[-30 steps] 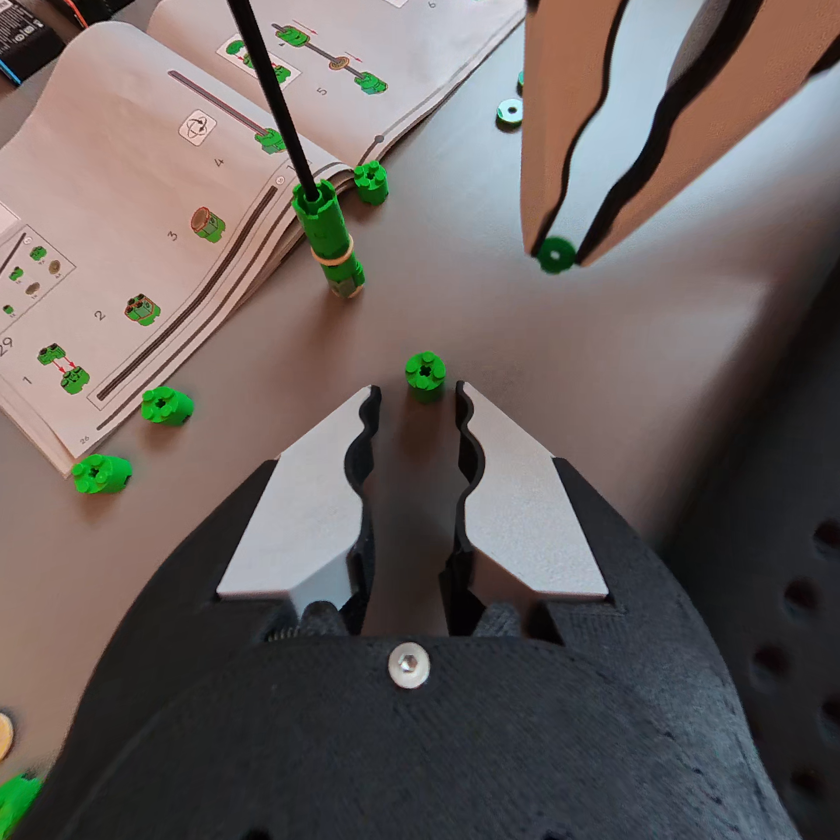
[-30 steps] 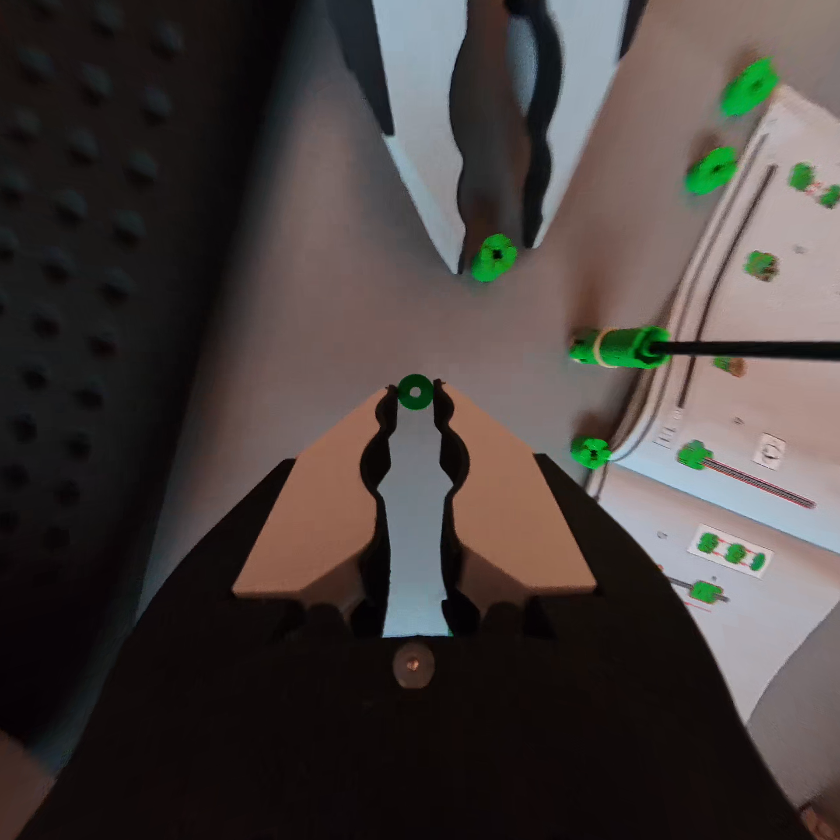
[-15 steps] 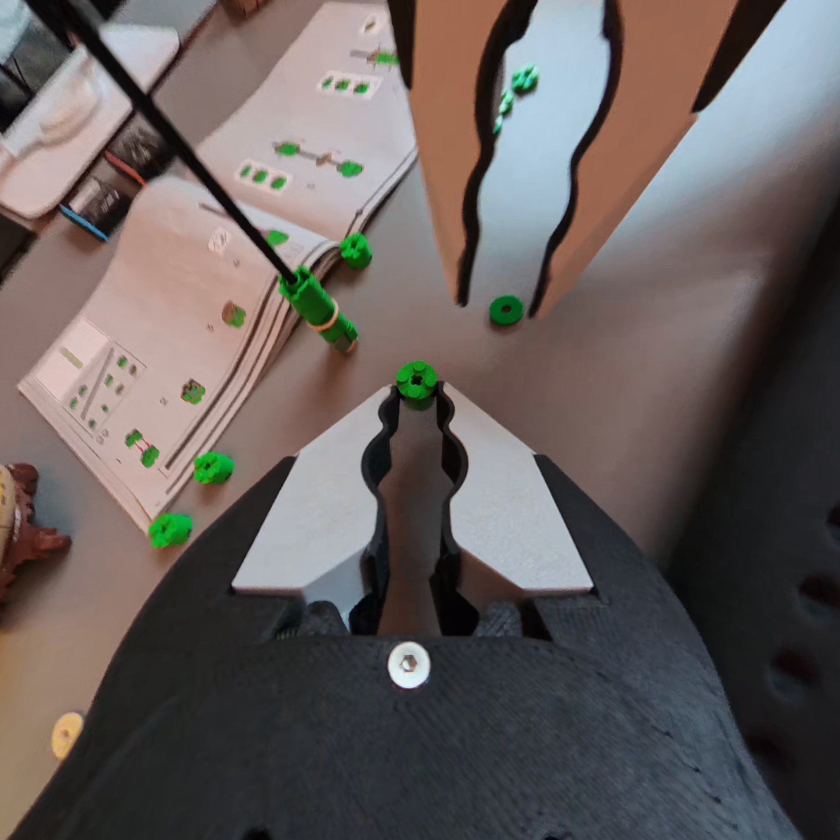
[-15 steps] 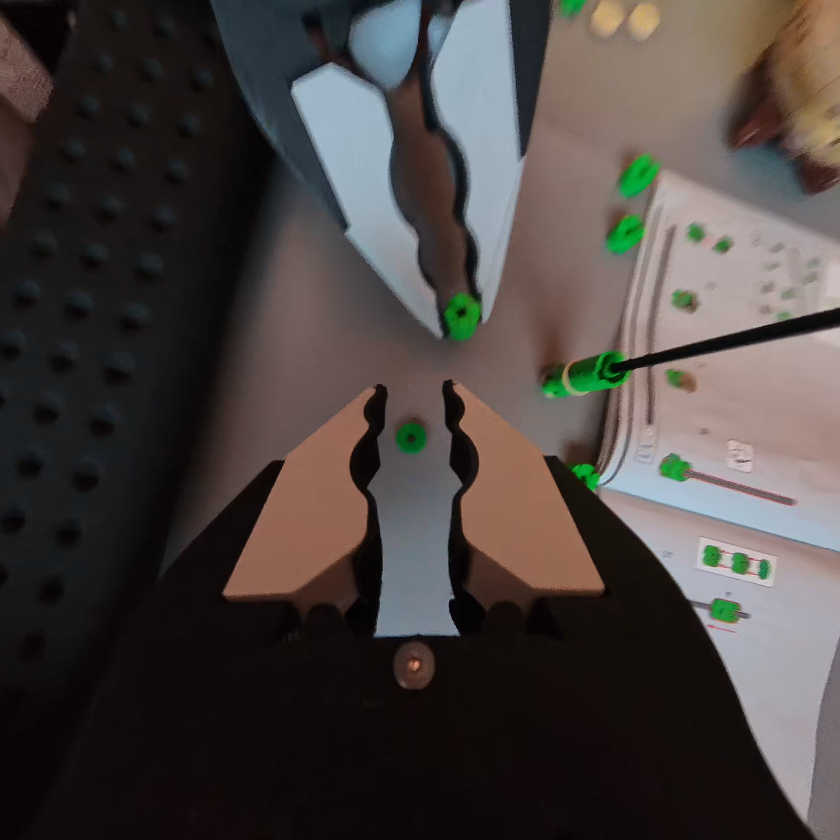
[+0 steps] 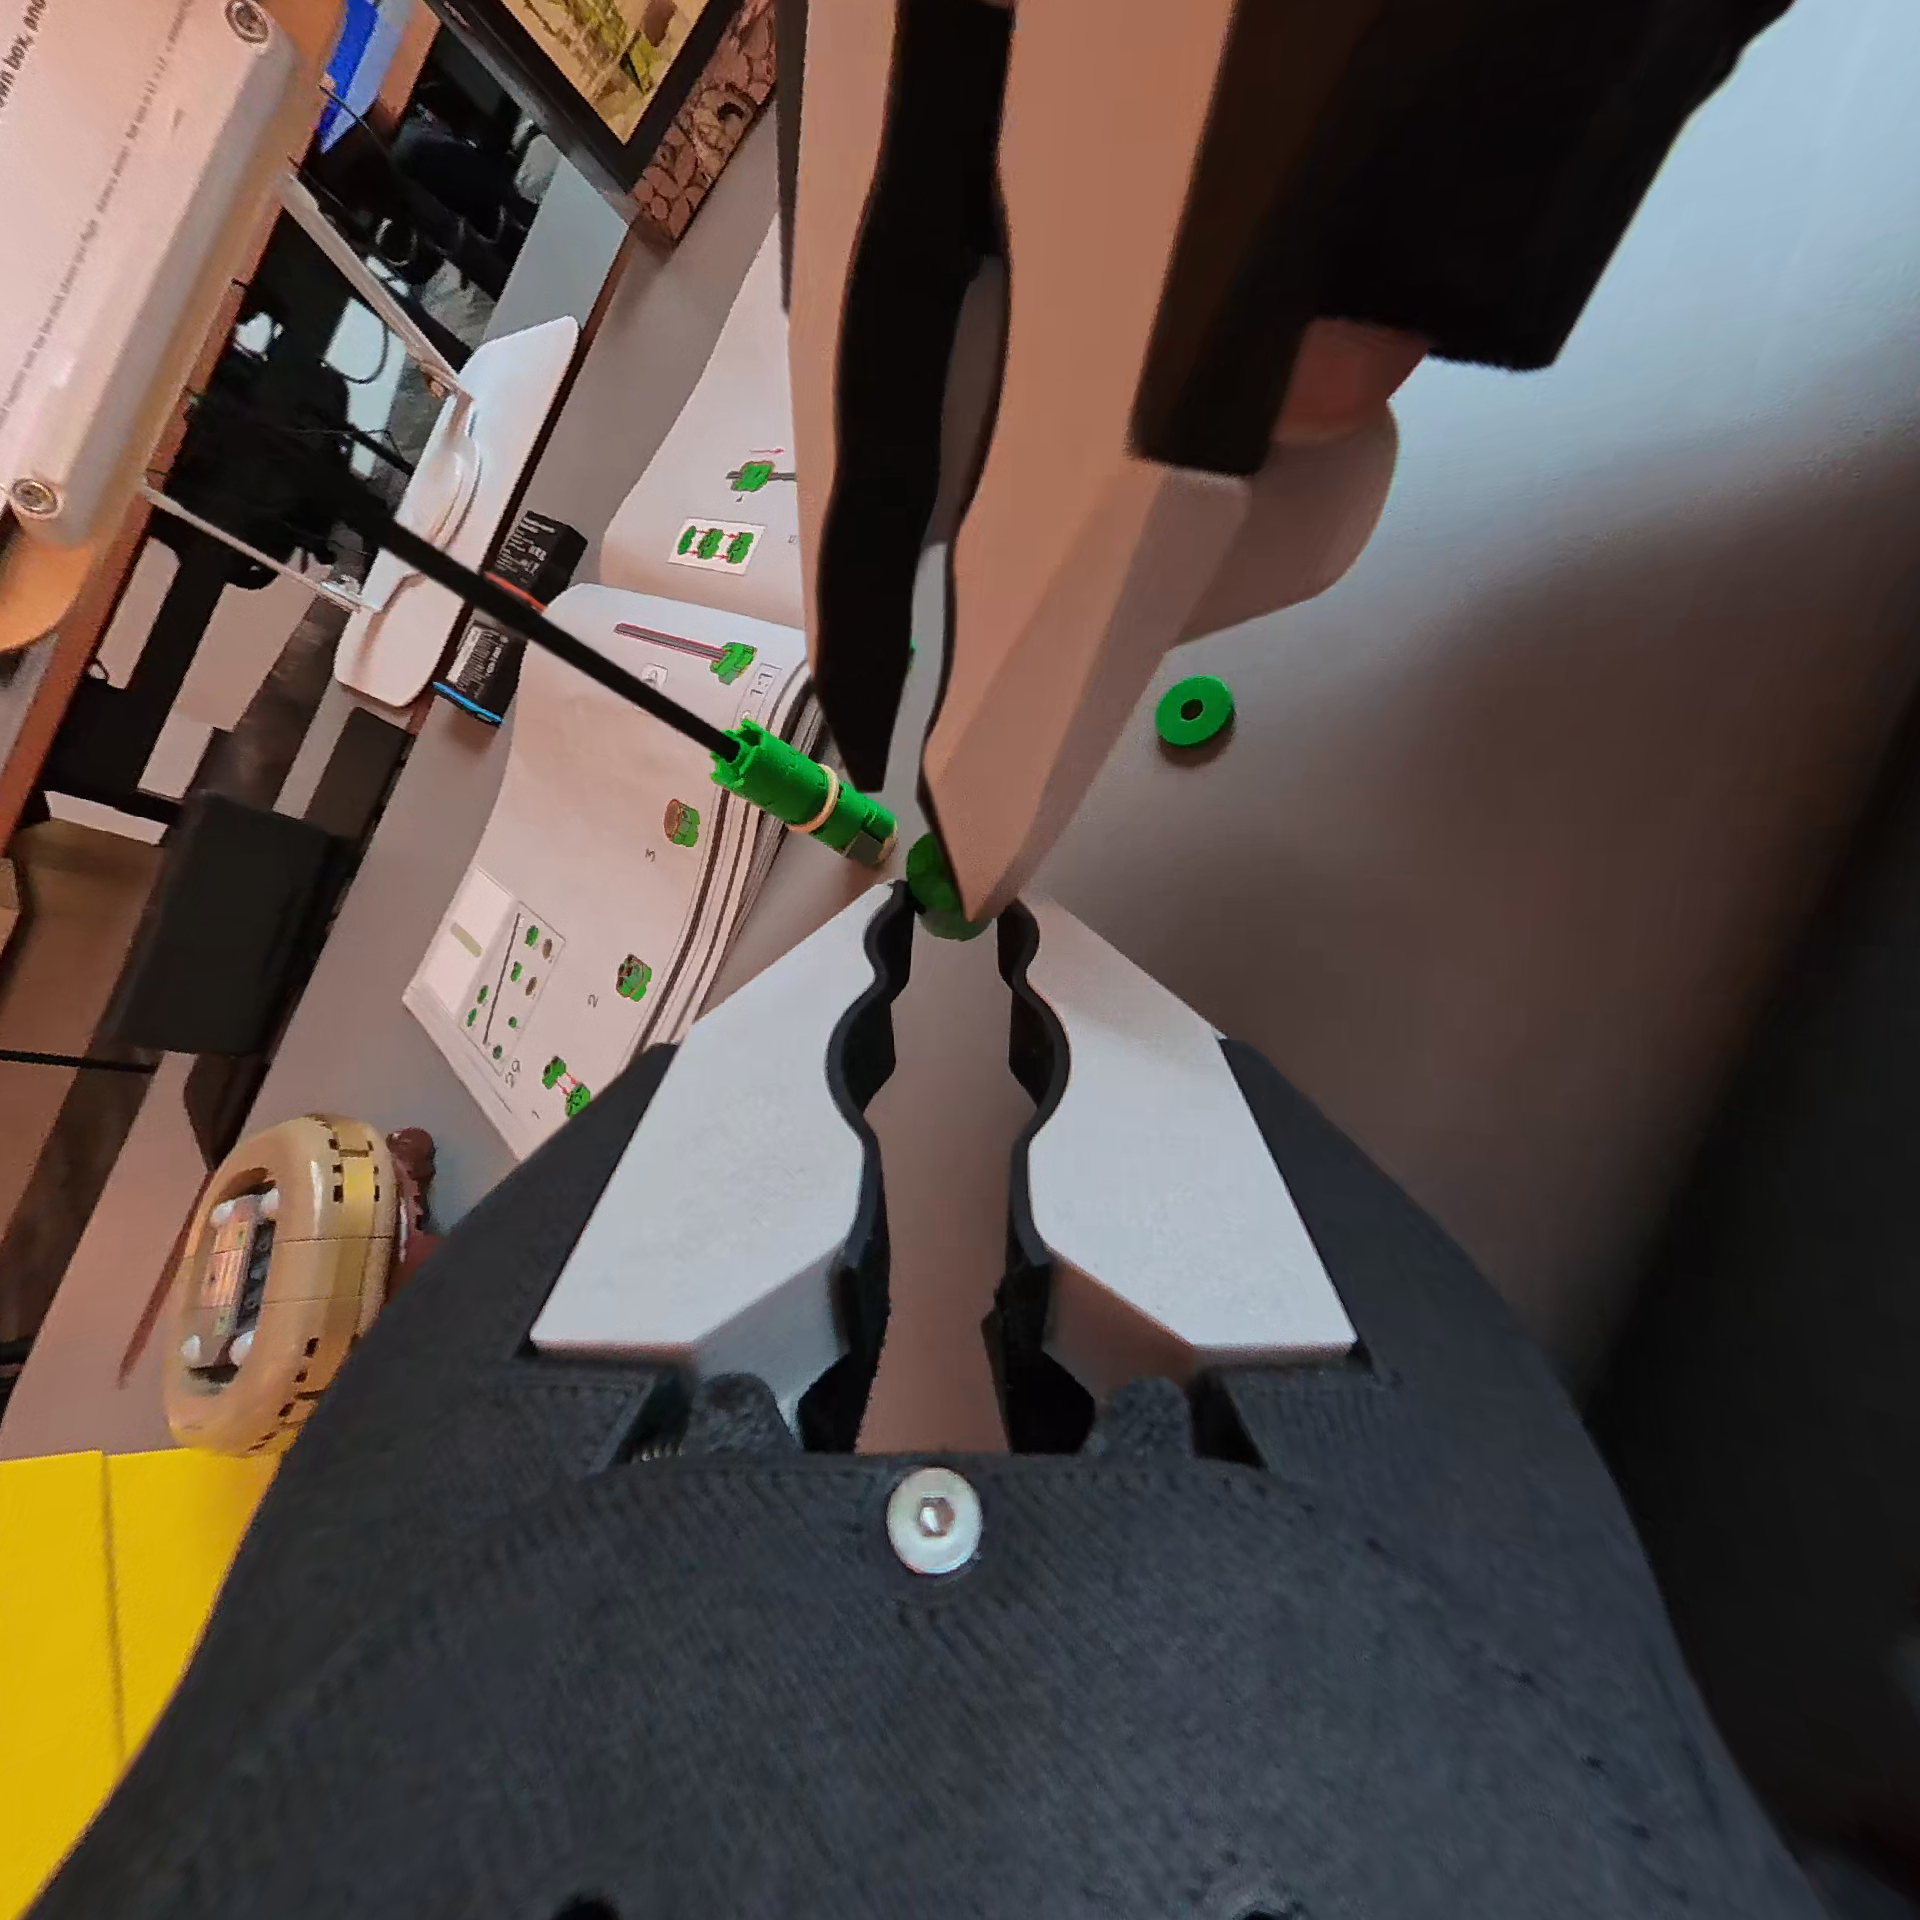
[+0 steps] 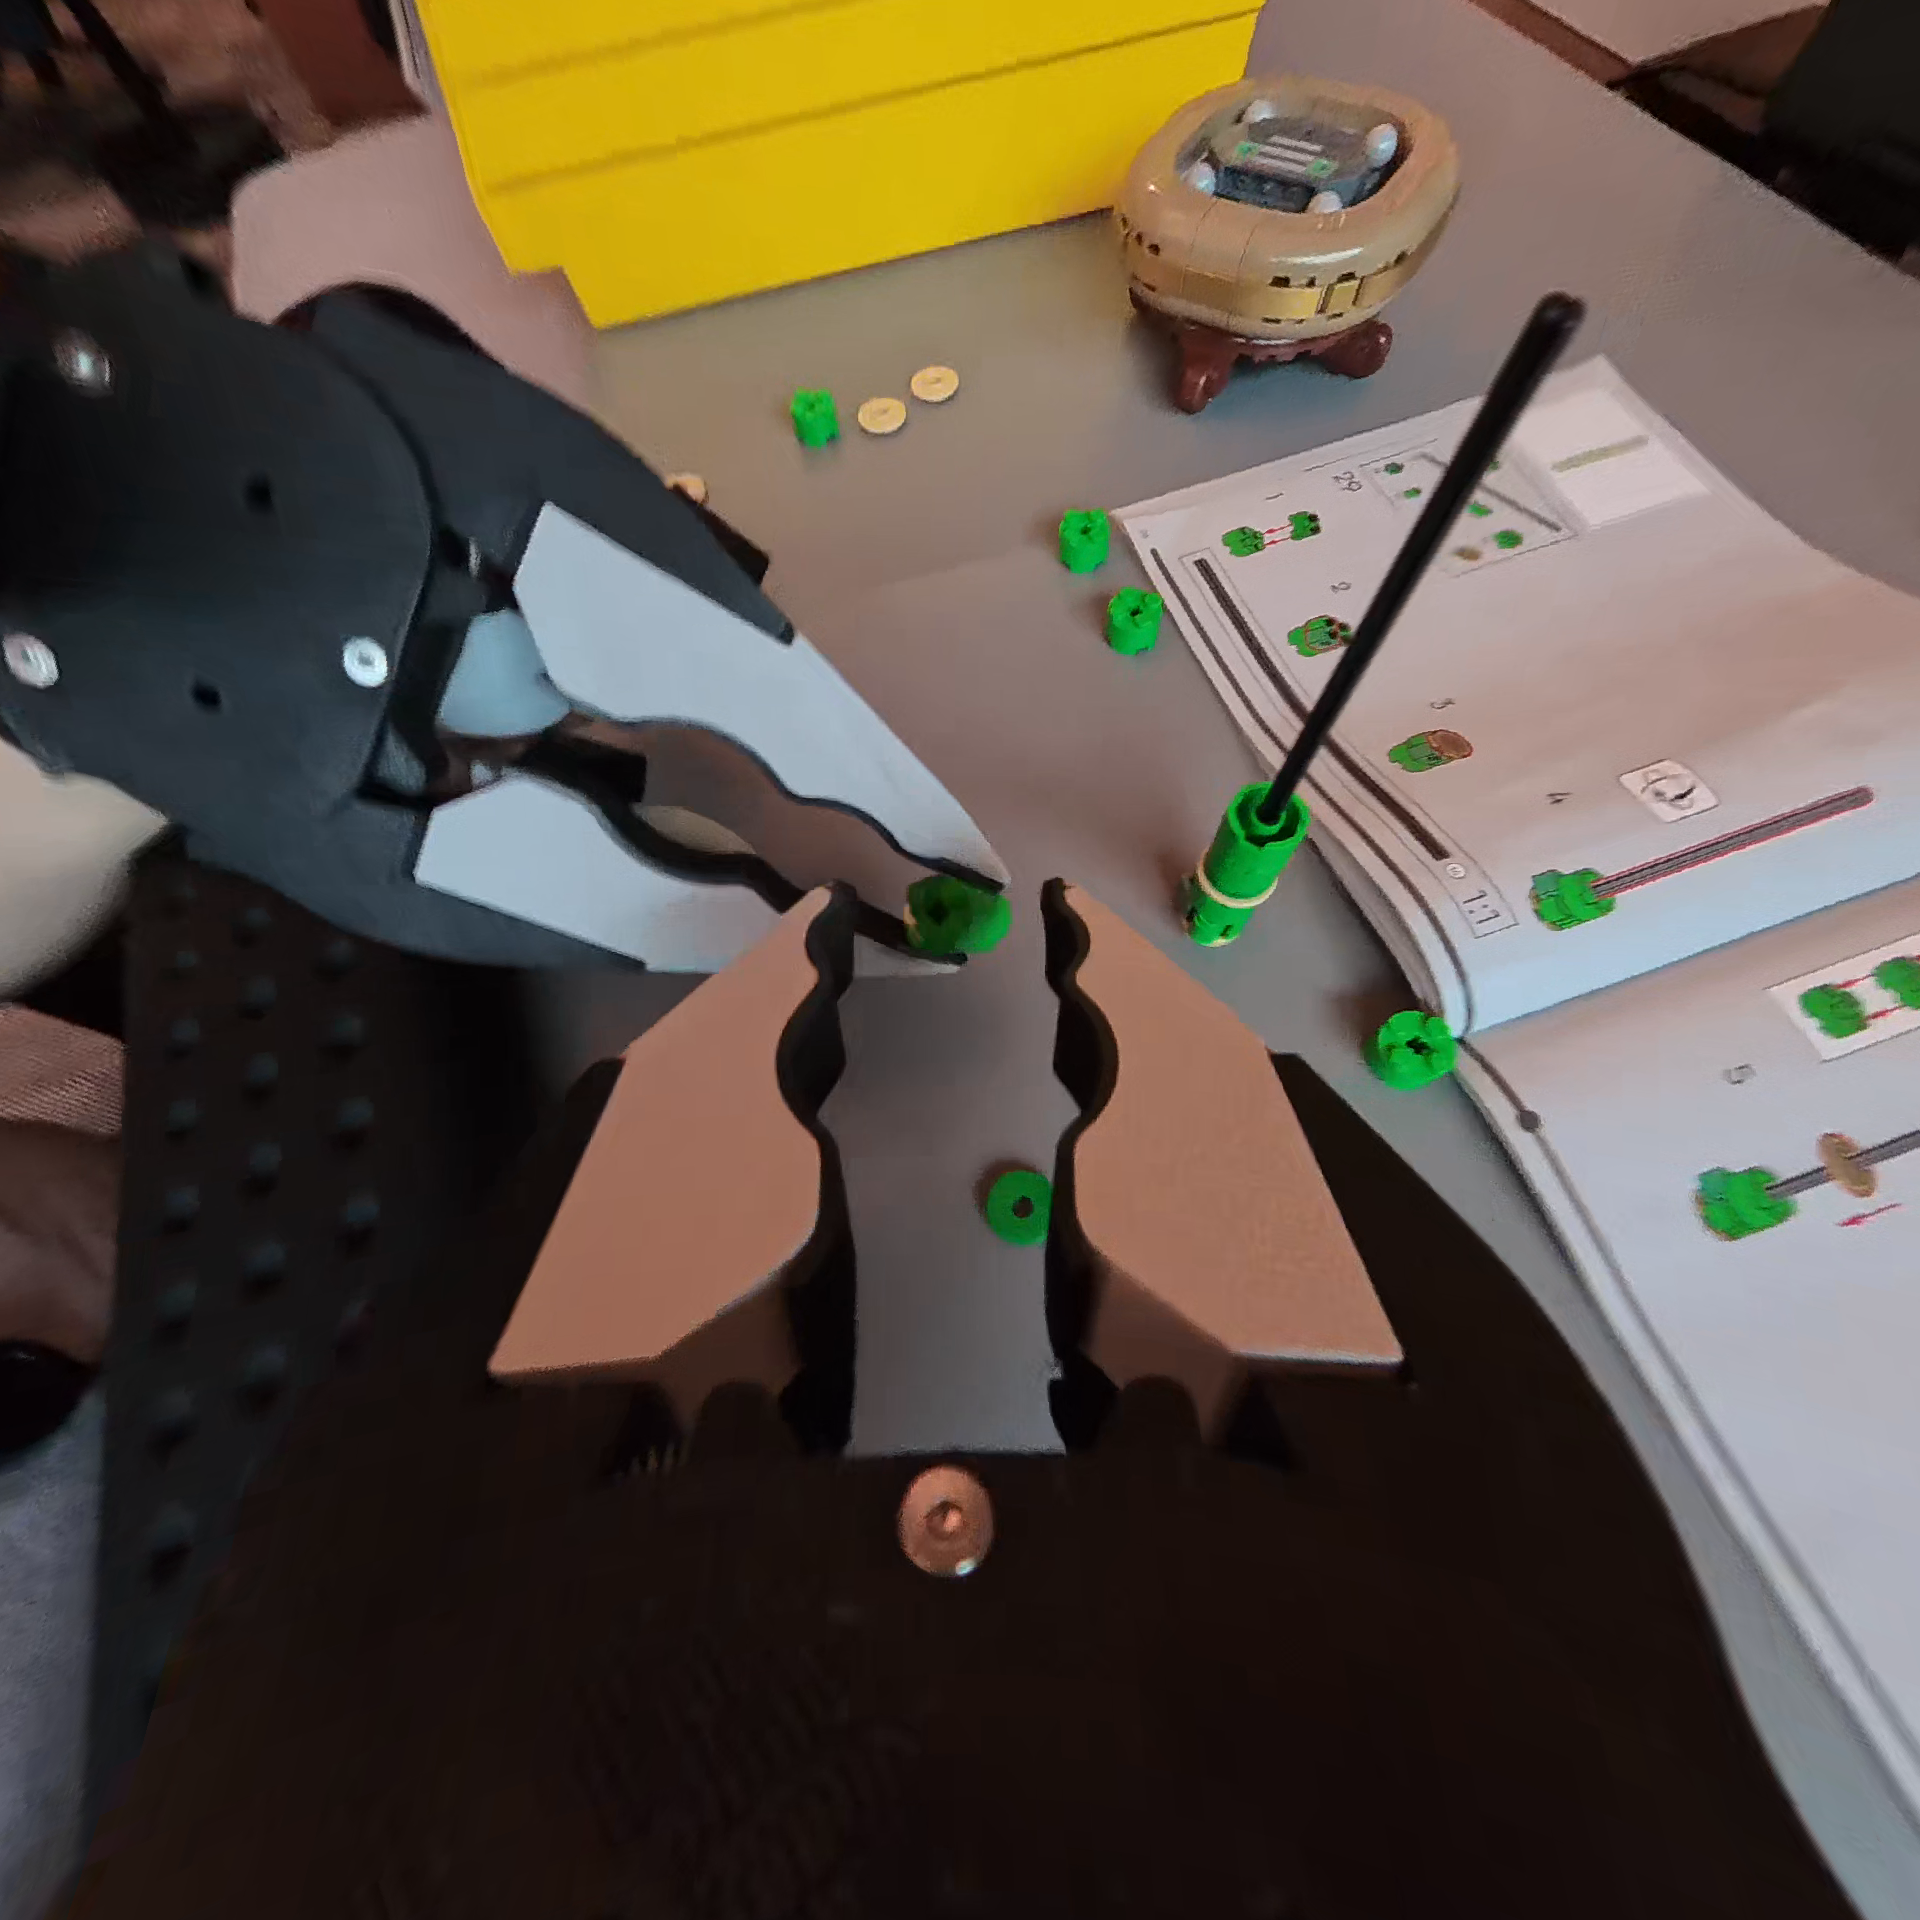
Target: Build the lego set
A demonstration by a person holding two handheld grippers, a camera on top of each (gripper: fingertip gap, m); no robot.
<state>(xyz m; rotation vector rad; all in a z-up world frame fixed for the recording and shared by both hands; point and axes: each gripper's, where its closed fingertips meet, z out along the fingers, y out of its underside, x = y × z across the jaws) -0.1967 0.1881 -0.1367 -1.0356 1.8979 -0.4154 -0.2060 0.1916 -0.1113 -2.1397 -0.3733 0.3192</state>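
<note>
Gripping: left gripper clamps a round green brick, at 12 o'clock of the right gripper's own view.
Right gripper: empty, jaws apart.
Next: likely threading the brick onto the black axle.

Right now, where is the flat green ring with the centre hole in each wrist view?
Left wrist view: flat green ring lies on the grey table, upper right, just right of the tan-fingered right gripper.
Right wrist view: flat green ring sits low centre, on the table between the open tan jaws.
Shared landmark: black rod with stacked green round bricks.
</note>
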